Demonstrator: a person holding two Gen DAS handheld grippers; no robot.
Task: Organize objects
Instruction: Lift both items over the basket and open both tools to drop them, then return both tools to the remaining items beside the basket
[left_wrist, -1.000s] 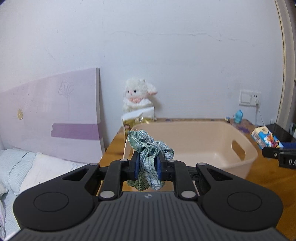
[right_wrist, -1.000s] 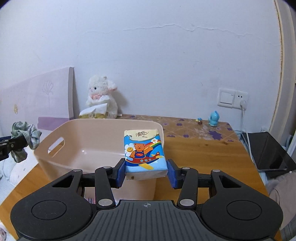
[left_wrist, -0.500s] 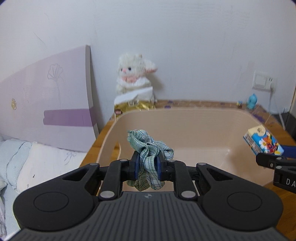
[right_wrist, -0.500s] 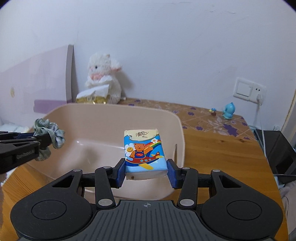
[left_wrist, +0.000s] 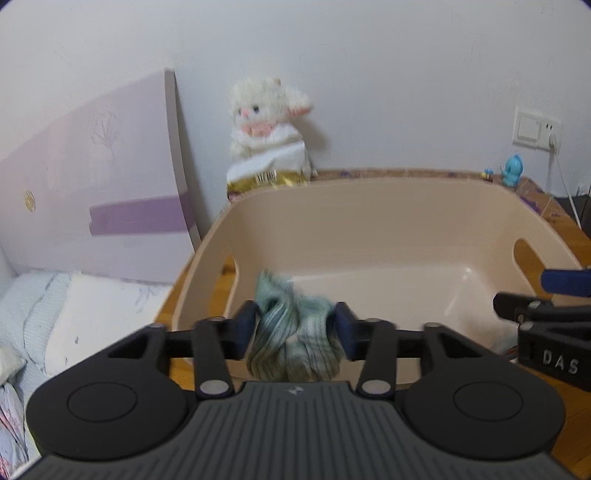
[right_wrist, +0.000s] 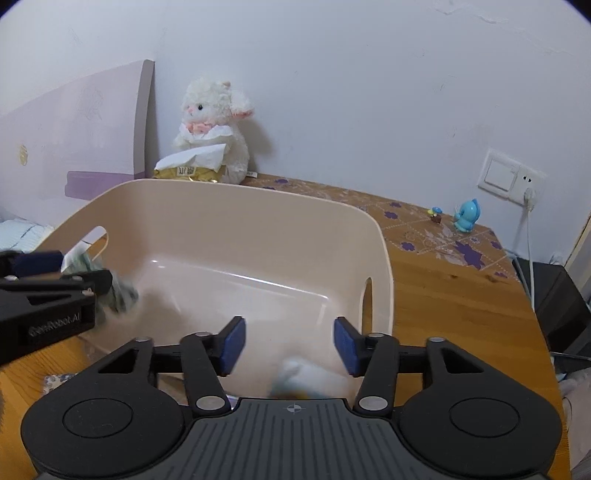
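A beige plastic basket (left_wrist: 369, 192) (right_wrist: 258, 199) stands on the wooden table. My left gripper (left_wrist: 295, 326) is open over the basket's left part; the green checked cloth (left_wrist: 291, 332) is blurred between its parted pads, dropping. It also shows at the left of the right wrist view (right_wrist: 118, 291). My right gripper (right_wrist: 290, 345) is open over the basket's near right part. The tissue pack (right_wrist: 306, 376) is blurred below it, falling into the basket.
A white plush lamb (right_wrist: 214, 125) with a gold-and-white packet (right_wrist: 192, 166) sits behind the basket by the wall. A purple headboard (left_wrist: 92, 192) and bedding (left_wrist: 74, 317) lie left. A blue figurine (right_wrist: 467, 216), wall socket and cable (right_wrist: 530, 236) are at the right.
Both grippers moved forward over the basket and opened. The cloth and the tissue pack have been let go and are dropping.
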